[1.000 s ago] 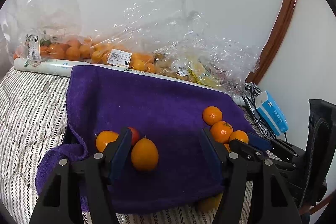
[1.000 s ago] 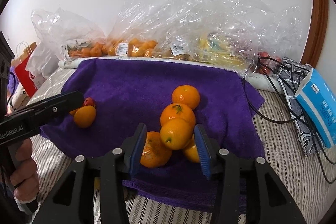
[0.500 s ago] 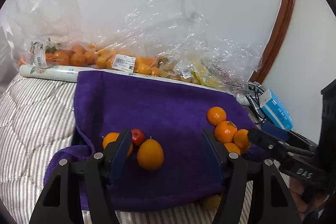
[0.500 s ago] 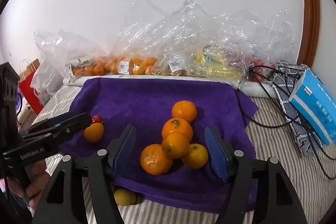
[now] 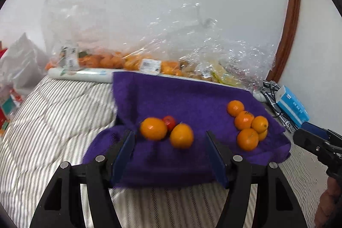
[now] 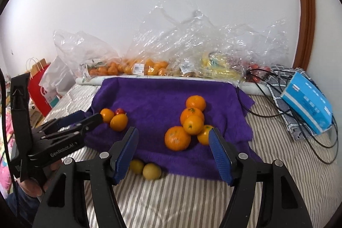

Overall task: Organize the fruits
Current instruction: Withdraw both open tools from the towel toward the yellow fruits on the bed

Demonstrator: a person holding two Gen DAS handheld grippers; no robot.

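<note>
Both grippers hover over the striped bedding at the near edge of the purple towel (image 6: 162,97): the left gripper (image 5: 171,155) is spread with nothing between its pads, and the right gripper (image 6: 174,153) has just been opening and now stands spread and empty. In the right wrist view, five oranges (image 6: 192,123) sit clustered at centre right of the towel, two more oranges (image 6: 116,119) and a small red fruit (image 6: 120,111) at its left, and two yellowish fruits (image 6: 146,169) lie on the bedding below the towel's front edge. Clear bags of fruit (image 6: 149,57) line the wall across the upper middle of the frame, and a blue box (image 6: 307,99) sits at the right.
</note>
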